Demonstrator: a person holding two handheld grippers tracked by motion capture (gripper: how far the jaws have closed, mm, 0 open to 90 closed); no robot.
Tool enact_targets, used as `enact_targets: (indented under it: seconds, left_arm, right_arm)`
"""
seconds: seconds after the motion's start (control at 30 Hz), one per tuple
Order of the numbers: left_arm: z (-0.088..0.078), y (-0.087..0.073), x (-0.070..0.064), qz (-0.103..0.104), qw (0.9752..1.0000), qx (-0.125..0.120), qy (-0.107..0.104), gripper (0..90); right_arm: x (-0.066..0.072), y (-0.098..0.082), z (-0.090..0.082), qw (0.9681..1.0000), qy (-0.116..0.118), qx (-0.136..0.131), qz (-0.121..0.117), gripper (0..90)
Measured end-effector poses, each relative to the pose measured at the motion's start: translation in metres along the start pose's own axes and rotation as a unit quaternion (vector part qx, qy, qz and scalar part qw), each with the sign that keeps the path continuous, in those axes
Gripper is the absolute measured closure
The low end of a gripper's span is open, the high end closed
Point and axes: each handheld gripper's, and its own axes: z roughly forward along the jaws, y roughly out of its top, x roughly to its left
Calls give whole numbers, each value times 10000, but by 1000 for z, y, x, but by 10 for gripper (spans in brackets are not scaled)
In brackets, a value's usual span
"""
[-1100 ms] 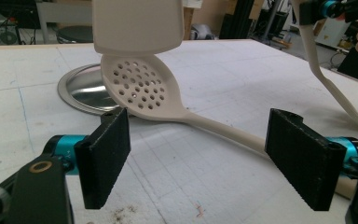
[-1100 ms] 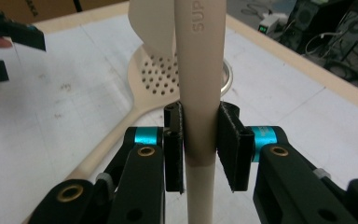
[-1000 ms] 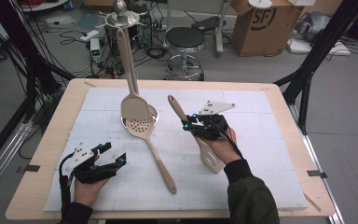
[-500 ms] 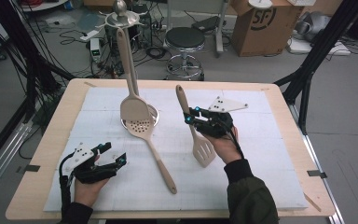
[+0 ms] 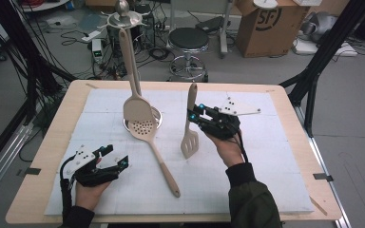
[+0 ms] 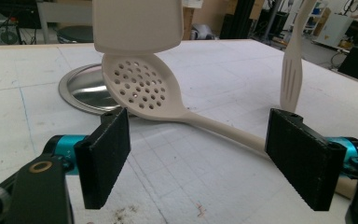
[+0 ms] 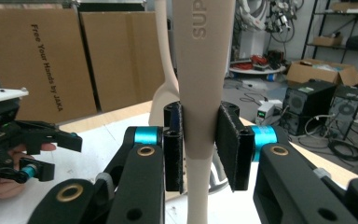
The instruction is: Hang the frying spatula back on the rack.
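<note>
Right gripper (image 5: 196,115) clamps the slotted spatula (image 5: 190,127) upright, handle up, right of the rack (image 5: 123,19); left gripper (image 5: 115,156) open, empty.

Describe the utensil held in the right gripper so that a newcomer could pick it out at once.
On the white mat, right of the steel utensil stand, the right gripper clamps a beige slotted turner by its handle. It hangs blade-down off the mat, with long slots, unlike the round-holed skimmer lying flat.
</note>
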Motion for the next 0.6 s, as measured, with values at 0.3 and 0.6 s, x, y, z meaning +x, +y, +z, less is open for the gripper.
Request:
enact_targets:
  seconds: [0.3,0.6]
  left_arm:
    - [0,0,0,-3,10000,2,-12,229]
    - [0,0,0,21,10000,20,-12,228]
  right_arm:
    - [3,0,-1,9999,34,-133,-41,729]
    - [-1,3,-7,9986,4,-505,141,729]
